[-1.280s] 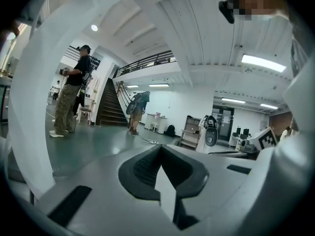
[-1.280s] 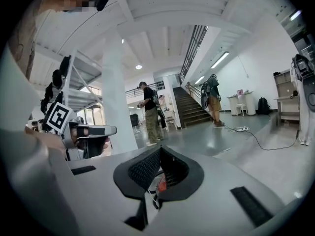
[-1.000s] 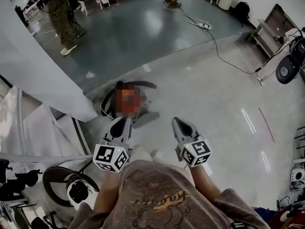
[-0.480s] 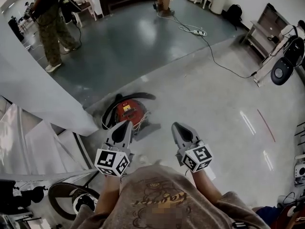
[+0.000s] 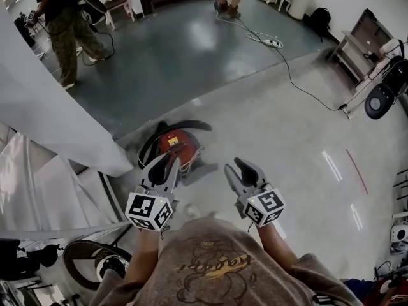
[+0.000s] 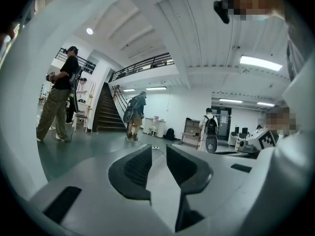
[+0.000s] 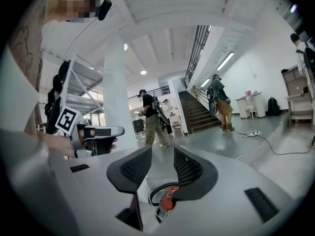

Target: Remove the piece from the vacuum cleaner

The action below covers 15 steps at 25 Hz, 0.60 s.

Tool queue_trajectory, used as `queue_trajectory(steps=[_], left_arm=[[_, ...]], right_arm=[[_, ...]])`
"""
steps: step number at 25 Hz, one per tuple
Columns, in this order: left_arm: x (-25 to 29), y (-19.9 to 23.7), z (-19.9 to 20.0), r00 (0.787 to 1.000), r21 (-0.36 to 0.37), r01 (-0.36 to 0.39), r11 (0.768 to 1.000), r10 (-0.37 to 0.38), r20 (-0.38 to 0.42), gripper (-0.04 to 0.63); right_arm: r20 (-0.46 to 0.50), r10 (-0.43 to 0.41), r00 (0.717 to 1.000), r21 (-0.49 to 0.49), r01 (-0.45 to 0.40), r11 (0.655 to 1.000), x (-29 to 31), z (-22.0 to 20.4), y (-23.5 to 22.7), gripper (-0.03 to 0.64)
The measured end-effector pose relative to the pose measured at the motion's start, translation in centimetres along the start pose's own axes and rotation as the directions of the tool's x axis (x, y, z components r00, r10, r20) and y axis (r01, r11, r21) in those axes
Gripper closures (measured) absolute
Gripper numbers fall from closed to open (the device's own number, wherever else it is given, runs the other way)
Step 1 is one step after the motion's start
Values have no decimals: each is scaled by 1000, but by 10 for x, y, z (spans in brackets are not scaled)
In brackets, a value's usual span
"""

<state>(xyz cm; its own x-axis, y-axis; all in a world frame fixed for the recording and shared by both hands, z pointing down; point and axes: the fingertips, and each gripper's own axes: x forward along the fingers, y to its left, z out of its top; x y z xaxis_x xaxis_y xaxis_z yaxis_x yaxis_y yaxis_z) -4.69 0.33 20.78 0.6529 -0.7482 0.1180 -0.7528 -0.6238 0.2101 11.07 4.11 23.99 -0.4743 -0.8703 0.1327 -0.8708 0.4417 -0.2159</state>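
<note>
head view: red vacuum cleaner (image 5: 173, 144) on the floor, just past the left gripper (image 5: 167, 166); right gripper (image 5: 237, 171) beside it
left gripper view: jaws opening, narrow gap, nothing in it
right gripper view: jaws opening wider, empty, vacuum cleaner (image 7: 168, 203) showing below them

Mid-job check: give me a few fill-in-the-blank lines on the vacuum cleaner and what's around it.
The vacuum cleaner has a ____ body.
A ____ hose curls round its far side.
The machine stands on the glossy ____.
Missing words: red; black; floor.
</note>
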Motion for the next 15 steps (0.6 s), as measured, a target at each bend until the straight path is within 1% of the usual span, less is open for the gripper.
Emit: queue_trajectory(steps=[2,3,4,5,6,8,12,15], left_arm=[[1,0,-3,1000,-7,16,1000,-16,-7,508],[2,0,-4,1000,-10,25,1000,-25,-10,482],[2,0,-5,999,-12,34,999,-34,-13,449],[3,0,-7,999,-14,42,999,-42,-15,409],[4,0,-7,999,-18,49,999,-50,-17,365],[6,1,-9,998,-26,56,998,-57,-19,311],[10,5,-16,997,-35,70,997,-72,-43,287],[18,8,-23,993,-21,89,996,-90,-77,285]], right_arm=[[6,11,1000,19,-11,1000,2,1,0,474],[8,12,1000,28,-12,1000,3,1,0,450],[8,12,1000,31,-12,999,4,0,-1,414],[4,11,1000,28,-11,1000,5,-1,-1,391],[-5,10,1000,19,-10,1000,7,-3,-1,382],[-28,11,1000,1,-11,1000,9,-8,-2,371],[-69,27,997,0,-27,1000,18,-17,-4,368],[-92,42,995,7,-41,999,29,-21,-11,368]])
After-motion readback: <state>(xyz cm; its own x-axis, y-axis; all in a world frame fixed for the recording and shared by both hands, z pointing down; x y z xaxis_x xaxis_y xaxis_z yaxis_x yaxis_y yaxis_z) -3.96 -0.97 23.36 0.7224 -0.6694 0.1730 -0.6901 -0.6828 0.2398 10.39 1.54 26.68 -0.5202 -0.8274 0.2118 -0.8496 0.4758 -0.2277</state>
